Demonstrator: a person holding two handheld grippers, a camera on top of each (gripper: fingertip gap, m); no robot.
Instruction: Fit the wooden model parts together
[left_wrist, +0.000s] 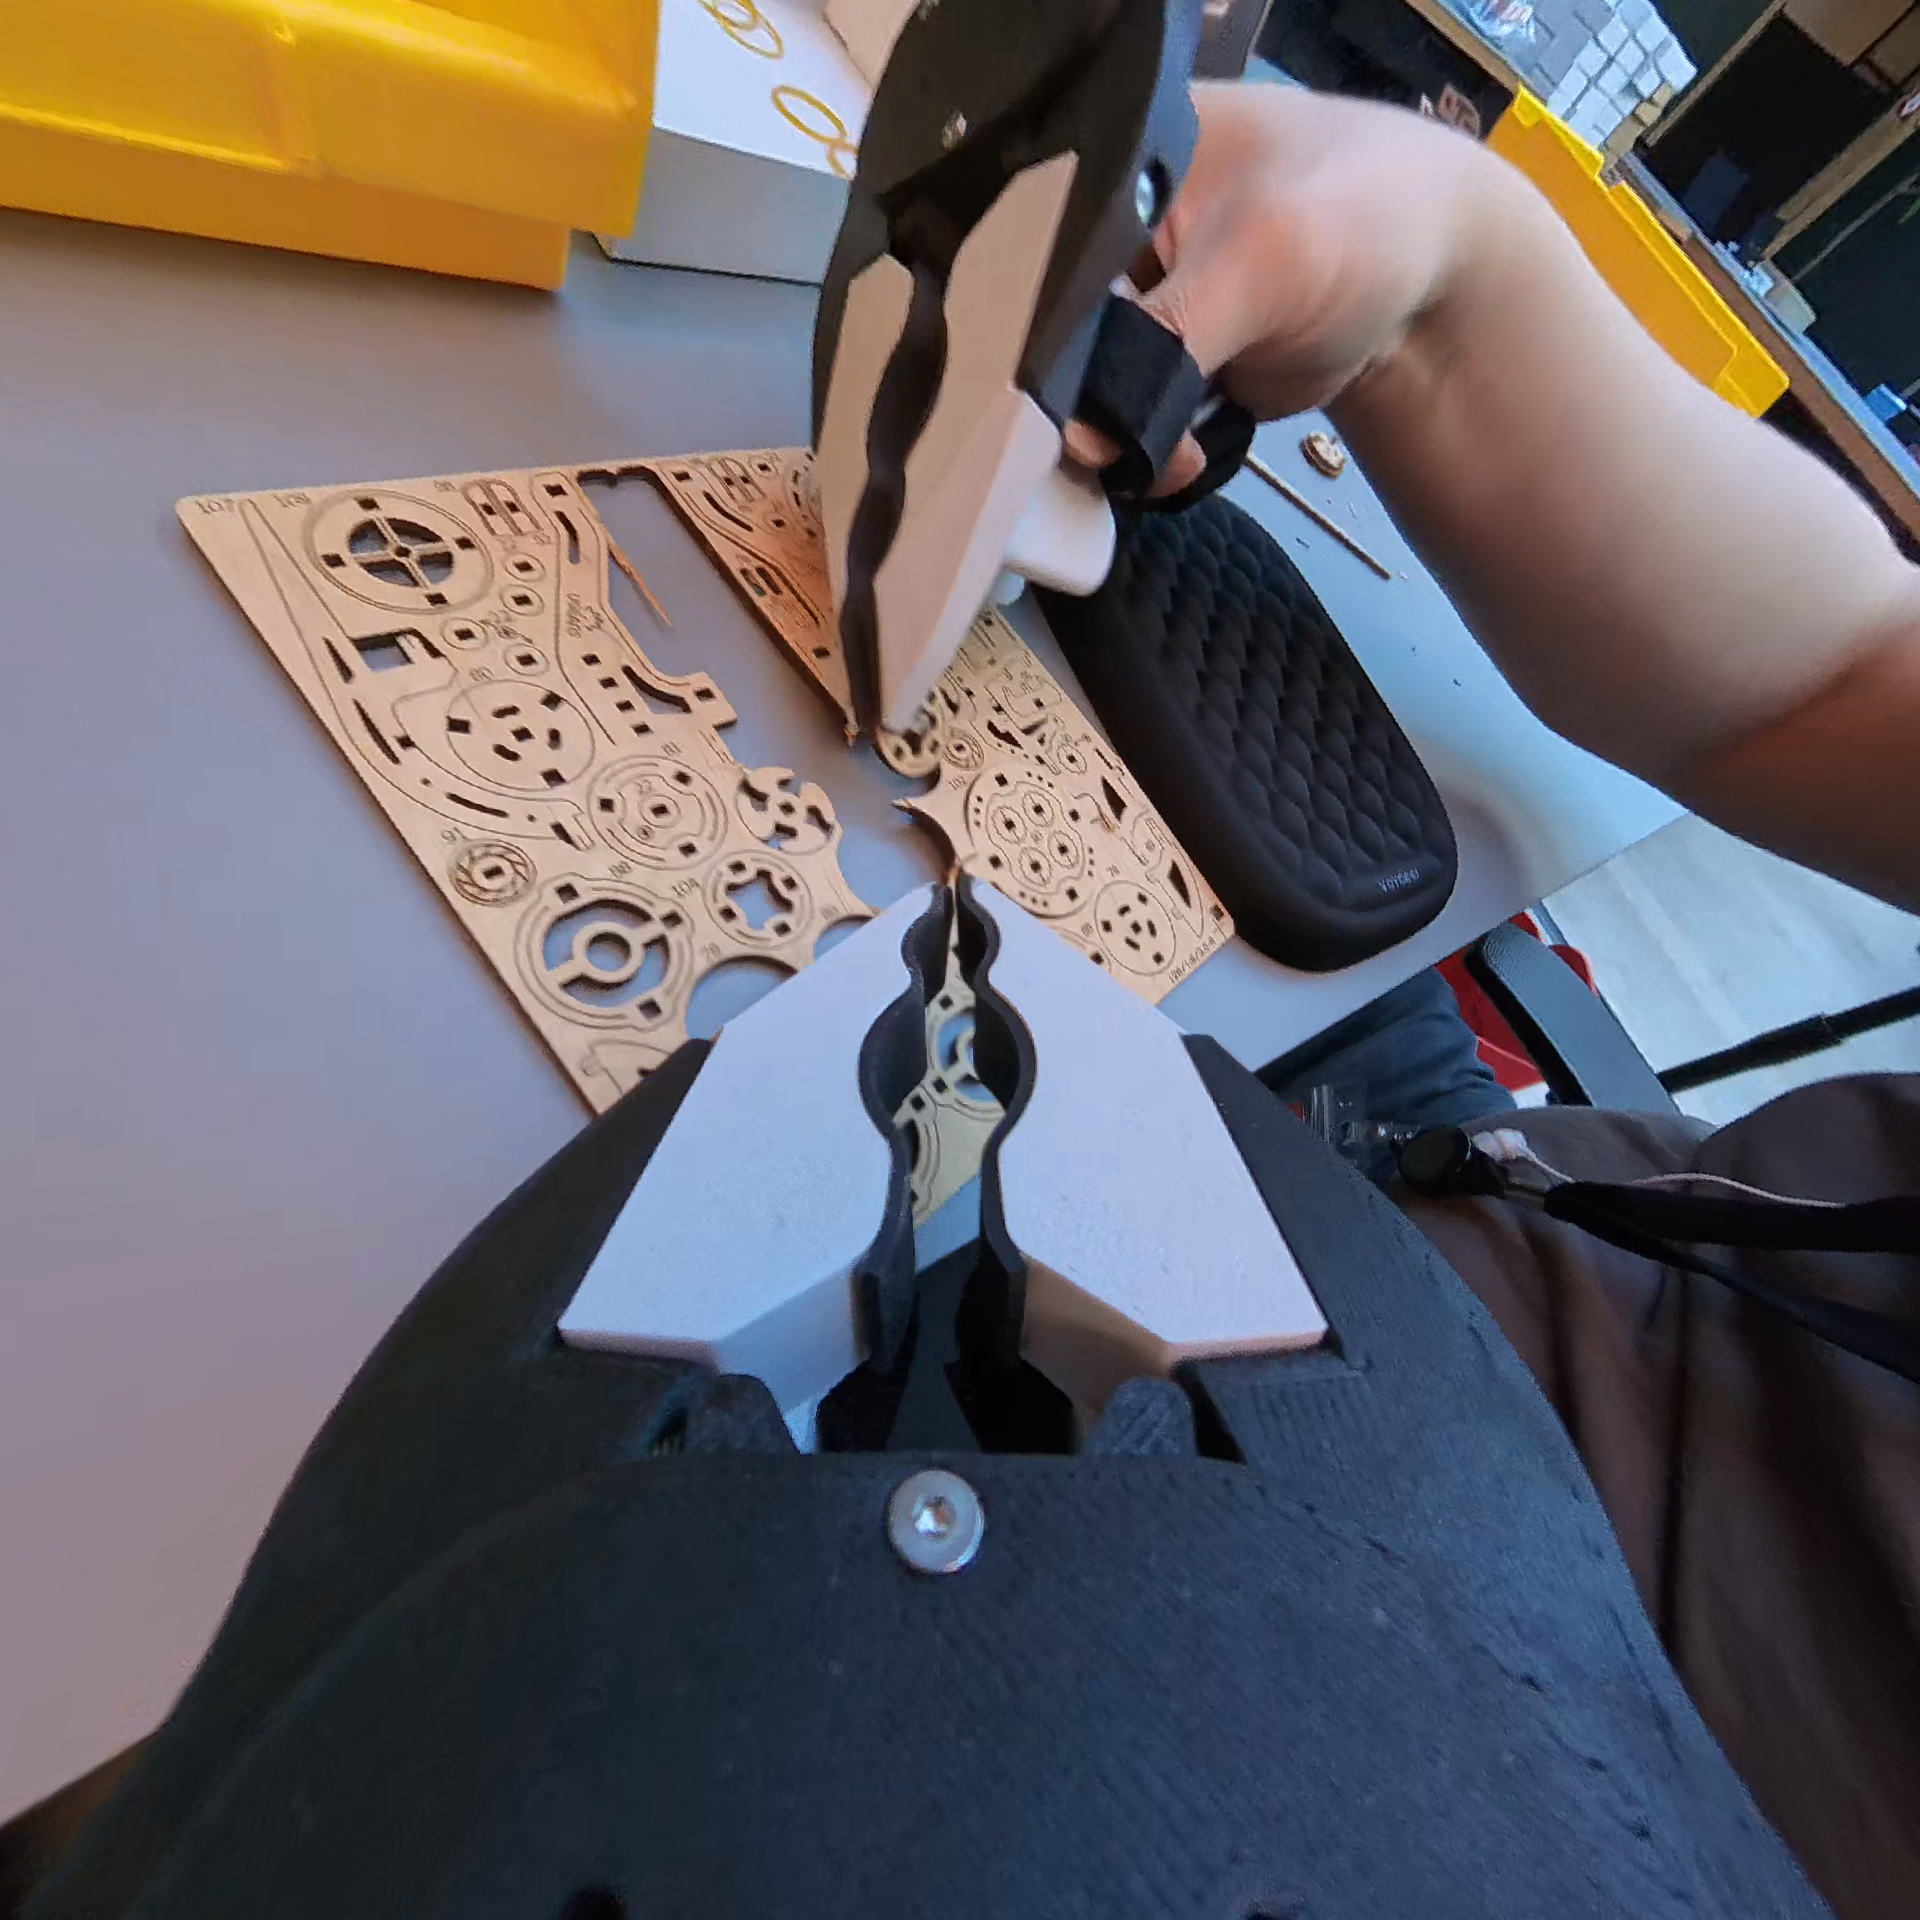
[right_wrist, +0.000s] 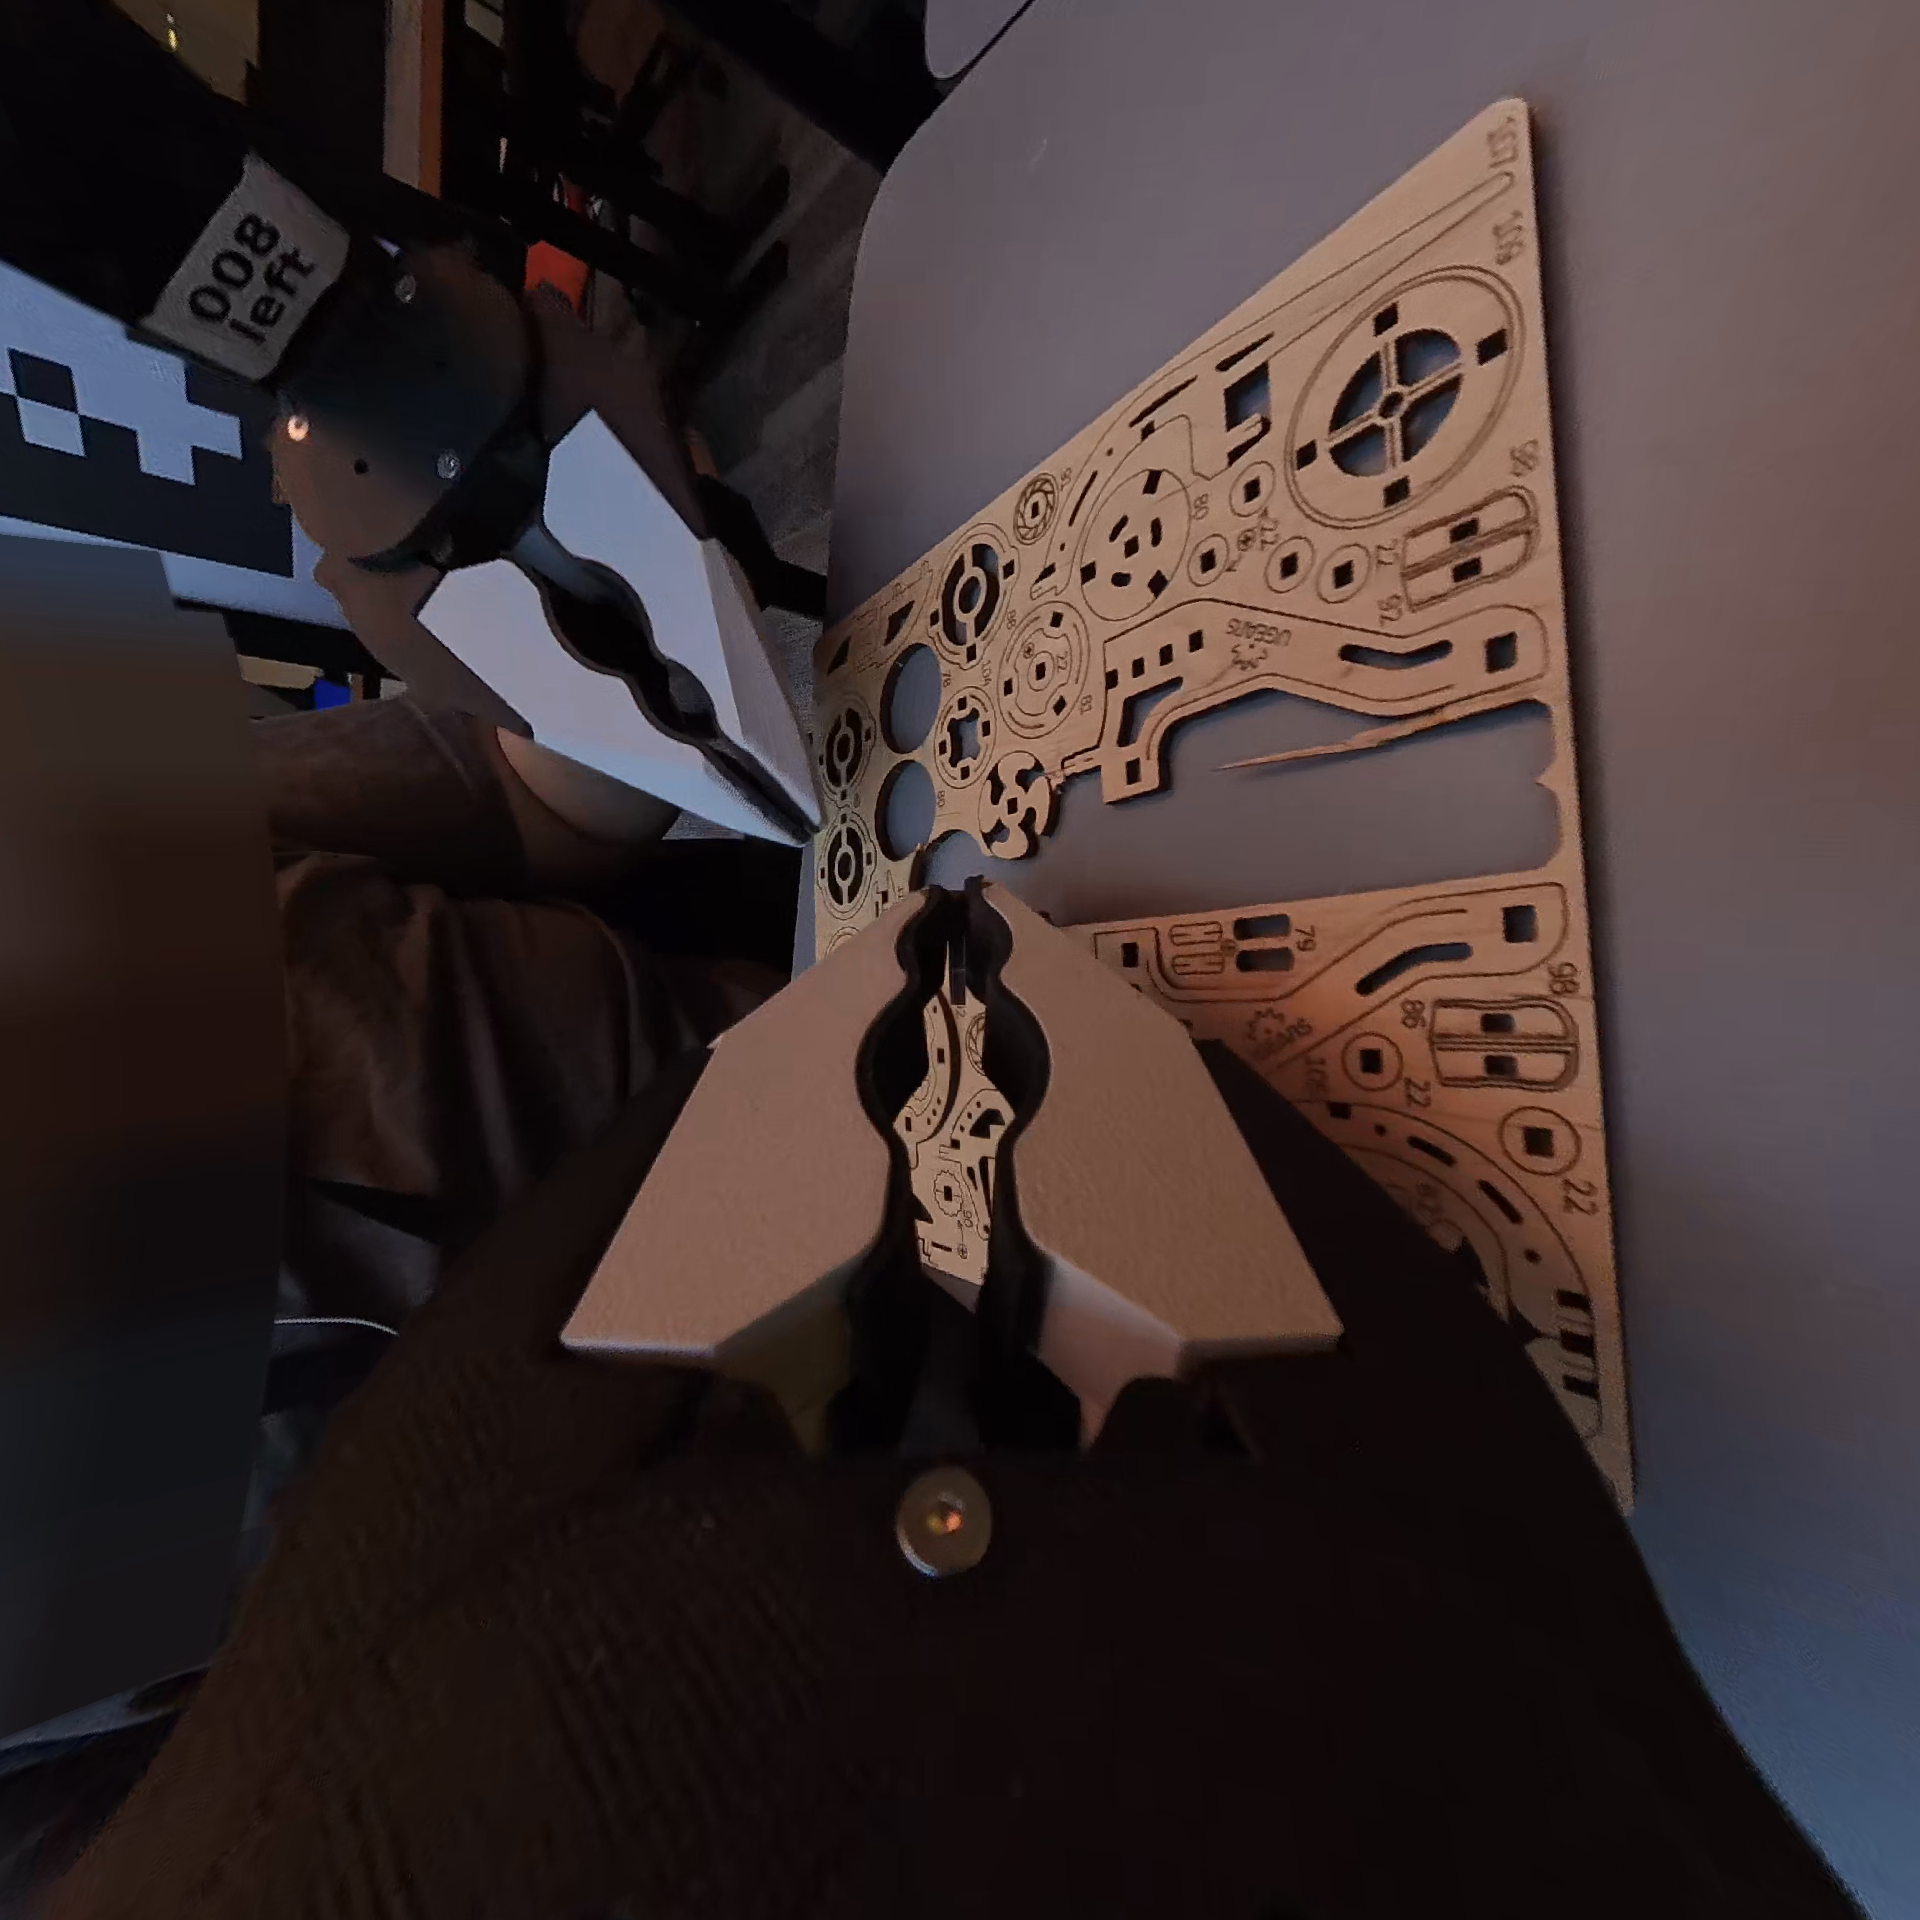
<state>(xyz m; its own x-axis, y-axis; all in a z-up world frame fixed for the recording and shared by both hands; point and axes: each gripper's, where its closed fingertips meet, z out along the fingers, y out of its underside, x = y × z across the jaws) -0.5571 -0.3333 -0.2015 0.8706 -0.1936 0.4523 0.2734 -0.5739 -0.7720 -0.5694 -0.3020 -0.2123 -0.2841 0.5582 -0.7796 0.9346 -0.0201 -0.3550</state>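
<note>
Two laser-cut wooden part sheets lie flat on the grey table, one on the left (left_wrist: 468, 727) and one on the right (left_wrist: 1060, 831). Both show in the right wrist view, upper (right_wrist: 1351, 468) and lower (right_wrist: 1455, 1091). My left gripper (left_wrist: 954, 888) is shut, its tips over the gap between the sheets at the right sheet's corner. My right gripper (left_wrist: 875, 722) comes down from above, shut, with its tips touching a small round gear-like part (left_wrist: 916, 750) at the sheet's edge. I cannot tell whether either holds anything. The right wrist view shows my right gripper (right_wrist: 956, 894) and the left one (right_wrist: 805, 821).
A black padded wrist rest (left_wrist: 1247, 727) lies right of the sheets. Yellow bins (left_wrist: 312, 125) and a white box (left_wrist: 748, 156) stand at the back. A thin wooden stick (left_wrist: 1320, 514) lies behind the pad. The table edge runs close on the right. About 4 cm separates my left fingertips from my right.
</note>
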